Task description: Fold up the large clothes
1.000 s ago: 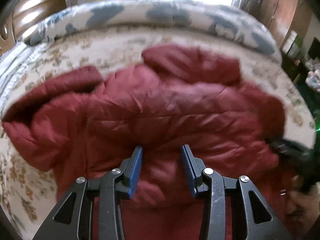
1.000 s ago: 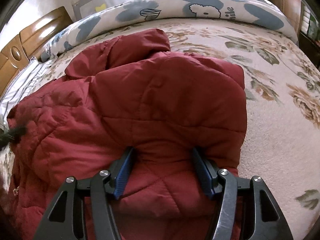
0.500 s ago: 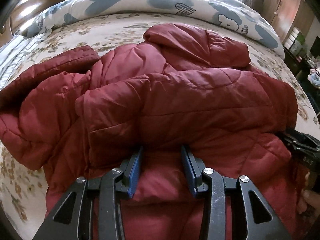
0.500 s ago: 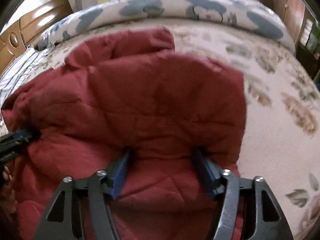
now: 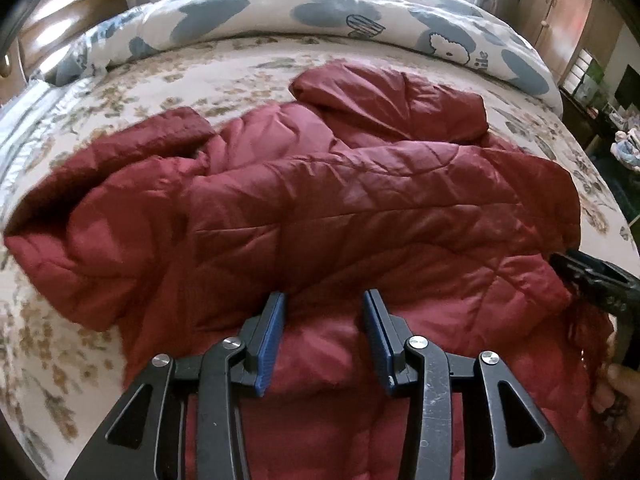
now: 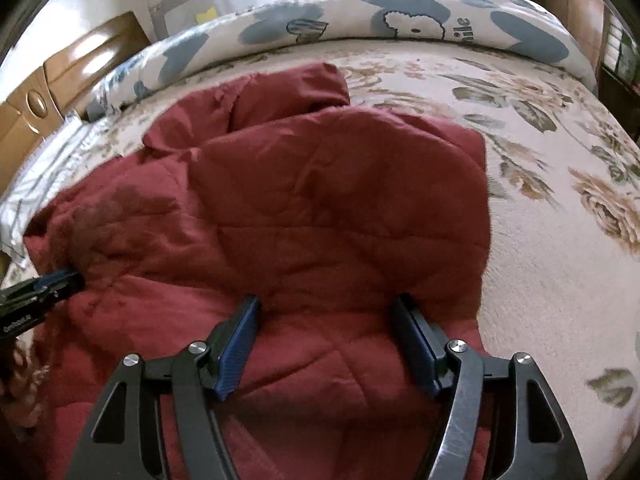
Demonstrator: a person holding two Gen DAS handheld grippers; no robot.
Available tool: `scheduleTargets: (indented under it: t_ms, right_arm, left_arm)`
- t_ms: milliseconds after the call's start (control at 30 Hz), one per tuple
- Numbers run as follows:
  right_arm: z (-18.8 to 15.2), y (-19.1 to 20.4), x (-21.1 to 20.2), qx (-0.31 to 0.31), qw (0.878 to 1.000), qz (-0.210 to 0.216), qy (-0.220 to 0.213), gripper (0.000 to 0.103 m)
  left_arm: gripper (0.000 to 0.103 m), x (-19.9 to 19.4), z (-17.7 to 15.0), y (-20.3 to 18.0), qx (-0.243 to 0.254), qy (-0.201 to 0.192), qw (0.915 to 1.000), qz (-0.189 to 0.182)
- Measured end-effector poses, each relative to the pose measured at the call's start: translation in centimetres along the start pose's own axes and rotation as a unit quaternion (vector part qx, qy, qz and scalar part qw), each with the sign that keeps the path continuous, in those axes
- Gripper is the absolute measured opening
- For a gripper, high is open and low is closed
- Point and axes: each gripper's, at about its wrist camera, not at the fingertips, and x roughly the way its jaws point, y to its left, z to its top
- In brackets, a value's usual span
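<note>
A dark red quilted jacket (image 5: pixel 360 216) lies spread on the floral bed cover (image 5: pixel 248 68), its hood at the far side. It also fills the right wrist view (image 6: pixel 320 208). My left gripper (image 5: pixel 324 300) grips a bunched fold of the jacket's near hem between its blue pads. My right gripper (image 6: pixel 328 304) holds a wider fold of the same hem, its jaws further apart. The right gripper shows at the right edge of the left wrist view (image 5: pixel 588 276). The left gripper shows at the left edge of the right wrist view (image 6: pixel 44 288).
A rolled white and blue cartoon quilt (image 6: pixel 400 28) lies along the bed's far side. A wooden headboard (image 6: pixel 60 88) stands at the left. Wooden cabinets (image 5: pixel 572 20) and shelves stand at the far right. A striped sheet (image 6: pixel 44 164) shows at the left.
Both grippers have kept their hold on the hem and drawn the jacket slightly nearer, flattening the fold. The views have steadied after a blurred sweep.
</note>
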Motion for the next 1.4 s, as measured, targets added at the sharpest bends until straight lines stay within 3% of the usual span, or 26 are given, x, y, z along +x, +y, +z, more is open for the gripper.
scheduleTargets:
  t_ms: [133,200,367,600,733,867,900,1000,1100,1300,1400]
  right_arm:
    - [-0.3,0.4,-2.6,0.008,0.999,0.026,-0.017,0.070]
    - [-0.3,0.8,-3.4,0.004,0.999,0.037,-0.021,0.070]
    - [-0.8,2.0,-5.1,-0.008,0.998,0.056,-0.025,0.070]
    - [-2.3,2.6,-5.3,-0.011,0.997,0.072,-0.008,0.070]
    - [-3.4,2.6,-5.4,-0.013,0.997,0.073,0.003,0.070]
    - [-4.2,2.4,-5.8,-0.009,0.997,0.083,0.008,0.070]
    - [-4.4,2.5,-5.9,-0.009,0.996,0.083,0.008,0.070]
    - [-4.6,2.4,-6.1,-0.005,0.996,0.088,0.007,0.070]
    - [-4.7,2.3,-6.2,0.000,0.996,0.091,0.008,0.070]
    - [-4.8,2.5,-6.5,0.003,0.995,0.097,0.007,0.070]
    - [-4.8,2.7,-6.6,0.003,0.995,0.099,0.007,0.070]
  left_arm:
    - [0.066,-2.1,0.1,0.7,0.001,-0.020,0.9995,0.024]
    - [0.071,-3.3,0.2,1.2,-0.002,-0.037,0.9986,0.039]
    - [0.071,-4.3,0.7,2.6,-0.005,-0.041,0.9961,0.078]
    - [0.071,-4.3,1.1,4.3,-0.018,-0.032,0.9942,0.101]
    - [0.075,-3.6,2.3,4.9,-0.016,-0.025,0.9940,0.105]
    - [0.075,-2.7,4.4,5.5,0.005,-0.030,0.9896,0.140]
    - [0.076,-2.3,5.1,5.5,0.014,-0.030,0.9881,0.150]
    - [0.093,0.0,7.0,5.4,0.052,-0.009,0.9857,0.160]
    - [0.093,3.3,8.6,5.9,0.087,0.012,0.9743,0.208]
    - [0.093,9.0,10.7,9.0,0.047,0.067,0.9760,0.202]
    - [0.077,10.3,11.5,9.9,0.014,0.068,0.9791,0.191]
